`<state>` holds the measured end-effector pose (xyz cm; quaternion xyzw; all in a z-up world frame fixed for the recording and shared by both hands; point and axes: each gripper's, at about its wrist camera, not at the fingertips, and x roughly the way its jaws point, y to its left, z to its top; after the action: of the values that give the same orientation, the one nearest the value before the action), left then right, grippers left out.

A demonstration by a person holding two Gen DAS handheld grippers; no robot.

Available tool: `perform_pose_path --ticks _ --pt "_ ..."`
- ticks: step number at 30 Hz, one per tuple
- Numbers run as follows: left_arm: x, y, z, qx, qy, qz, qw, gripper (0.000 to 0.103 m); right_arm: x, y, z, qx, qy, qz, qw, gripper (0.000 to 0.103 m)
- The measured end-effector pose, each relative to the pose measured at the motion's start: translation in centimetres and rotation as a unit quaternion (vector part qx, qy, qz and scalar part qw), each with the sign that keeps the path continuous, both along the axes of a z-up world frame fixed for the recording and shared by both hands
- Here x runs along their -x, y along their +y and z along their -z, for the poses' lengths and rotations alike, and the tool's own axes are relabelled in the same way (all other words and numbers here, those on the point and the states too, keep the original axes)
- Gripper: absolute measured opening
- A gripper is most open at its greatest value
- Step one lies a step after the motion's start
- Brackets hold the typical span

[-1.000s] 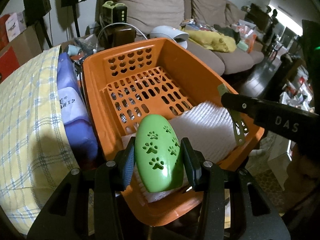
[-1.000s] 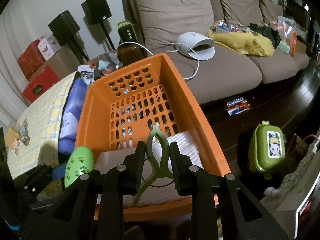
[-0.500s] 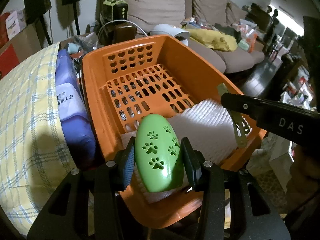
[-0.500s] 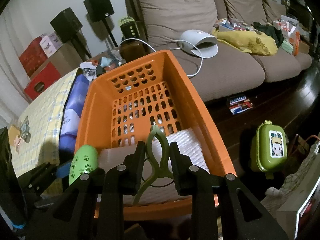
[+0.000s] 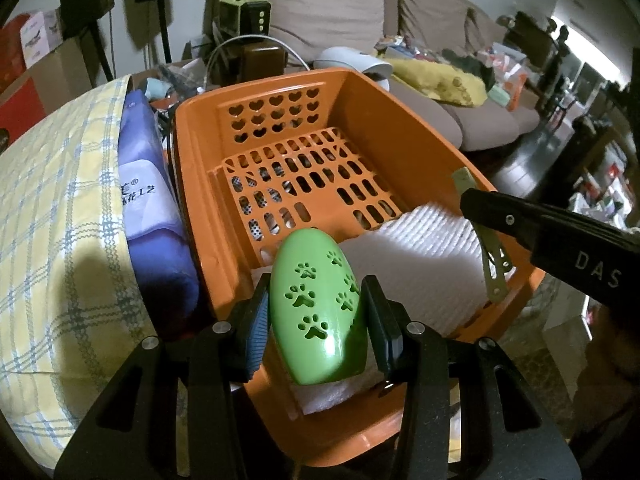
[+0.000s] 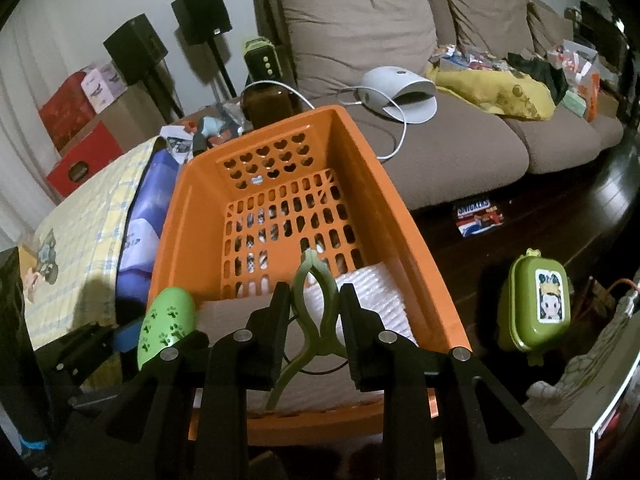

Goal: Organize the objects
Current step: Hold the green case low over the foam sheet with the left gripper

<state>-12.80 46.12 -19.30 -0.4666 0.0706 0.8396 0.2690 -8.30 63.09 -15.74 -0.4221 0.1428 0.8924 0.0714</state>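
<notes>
Orange basket (image 5: 384, 128) in the middle of both views, with two green things held over its near end.

Brown sofa (image 6: 440, 128) fills the upper right of the right wrist view, behind the basket. Yellow checked cloth (image 5: 52, 220) covers the left side of the left wrist view, with a purple pack (image 5: 152, 208) between it and the basket wall. White ribbed padding (image 5: 420, 256) lies in the near part of the basket. The left gripper (image 5: 316, 312) grasps a green oval case with paw-shaped holes (image 5: 316, 308); its fingers (image 5: 256, 320) press on both sides, at the lower centre of the frame. The right gripper (image 6: 314, 316) grasps a green clip (image 6: 310, 304), fingers (image 6: 276, 320) clenched on it, above the padding.
</notes>
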Motion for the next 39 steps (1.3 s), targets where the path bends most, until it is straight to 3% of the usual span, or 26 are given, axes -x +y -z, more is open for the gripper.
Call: perform_pose_path --ticks 21,28,39 --pt "0.3 0.0 0.7 -0.013 -0.032 -0.006 0.9994 0.041 0.1 -0.8 -0.3 -0.036 0.032 0.001 0.999 0.025" --pt "0.2 0.1 0.8 0.000 -0.012 -0.017 0.9998 0.041 -0.3 -0.6 -0.5 -0.072 0.044 0.017 0.996 0.025" --pt "0.6 0.4 0.9 0.001 -0.009 -0.027 0.9996 0.040 0.3 -1.2 0.1 -0.056 0.031 0.000 0.998 0.025"
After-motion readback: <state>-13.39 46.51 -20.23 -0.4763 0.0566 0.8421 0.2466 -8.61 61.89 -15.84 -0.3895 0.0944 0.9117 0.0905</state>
